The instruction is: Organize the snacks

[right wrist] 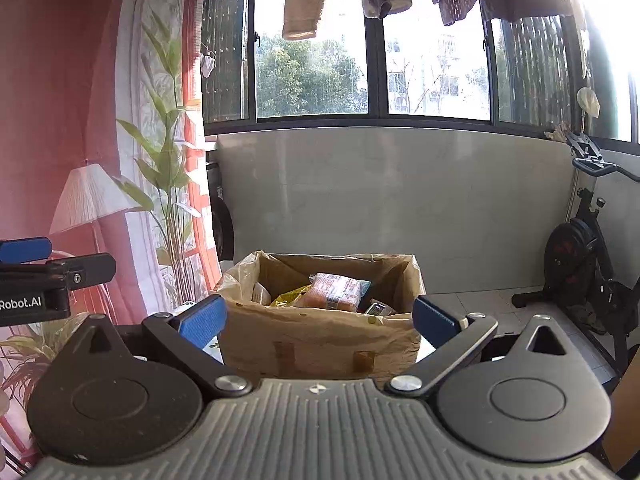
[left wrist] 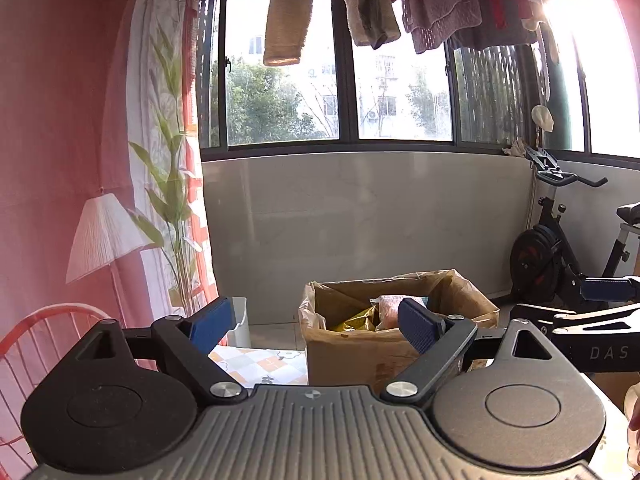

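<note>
Both grippers, the left gripper [left wrist: 316, 326] and right gripper [right wrist: 318, 322], hung wide and empty before the cardboard box [right wrist: 320, 340] at twelve o'clock, snack packets [right wrist: 334, 292] inside; reaching in to grasp one seemingly came next.

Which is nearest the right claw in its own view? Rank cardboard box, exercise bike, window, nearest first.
1. Cardboard box: straight ahead of the right claw, on the table.
2. Exercise bike: far right, on the floor.
3. Window: behind, above the wall.
</note>
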A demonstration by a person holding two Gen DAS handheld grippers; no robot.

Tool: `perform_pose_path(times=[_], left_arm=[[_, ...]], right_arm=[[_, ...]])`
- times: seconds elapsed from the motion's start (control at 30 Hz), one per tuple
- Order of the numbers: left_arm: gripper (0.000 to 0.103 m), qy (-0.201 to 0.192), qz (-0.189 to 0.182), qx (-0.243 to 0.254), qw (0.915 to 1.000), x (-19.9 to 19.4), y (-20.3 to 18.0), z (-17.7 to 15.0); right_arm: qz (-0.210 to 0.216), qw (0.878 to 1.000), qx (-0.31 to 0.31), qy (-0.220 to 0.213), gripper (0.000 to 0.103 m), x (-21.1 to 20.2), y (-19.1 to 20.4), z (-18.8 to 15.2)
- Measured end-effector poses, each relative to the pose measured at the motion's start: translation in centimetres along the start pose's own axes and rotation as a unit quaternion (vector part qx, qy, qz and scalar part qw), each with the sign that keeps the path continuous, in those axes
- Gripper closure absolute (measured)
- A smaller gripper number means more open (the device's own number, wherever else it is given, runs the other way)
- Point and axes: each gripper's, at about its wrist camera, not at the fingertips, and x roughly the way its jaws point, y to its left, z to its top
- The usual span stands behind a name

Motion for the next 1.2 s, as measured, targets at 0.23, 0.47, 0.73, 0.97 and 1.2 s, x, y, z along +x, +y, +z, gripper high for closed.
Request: perform_pose_path(times=[0.23, 0.47, 0.73, 0.97, 1.2], left_arm=[[0.012, -0.012, 0.008, -0.010, 0.9998, -1.6, 0.6, 0.2], [0.012, -0.009, 0.019, -0.026, 0.9994, -2.1, 1.5, -0.2], [0.012, -0.003, 0.022, -0.034, 0.9992, -2.0, 2.0, -0.4], [0.012, -0.003, 0.021, -0.037, 0.9991, -2.0, 2.2, -0.3], [0.012, -0.003, 0.015, -0.037, 0.9992, -2.0, 2.2, -0.4]], right_arm=[[0.002, 1.000, 0.007, -0.004, 0.002, -1.7, 0.4, -0.5], [0.002, 1.000, 0.011, 0.001, 0.001, -1.9, 0.4, -0.9], [0.005, 1.000, 0.011, 0.002, 0.000, -1.9, 0.4, -0.8], [0.004, 1.000, 0.014, 0.004, 0.000, -1.9, 0.4, -0.8], [0.007, 1.000, 0.011, 0.008, 0.000, -1.8, 0.4, -0.9]])
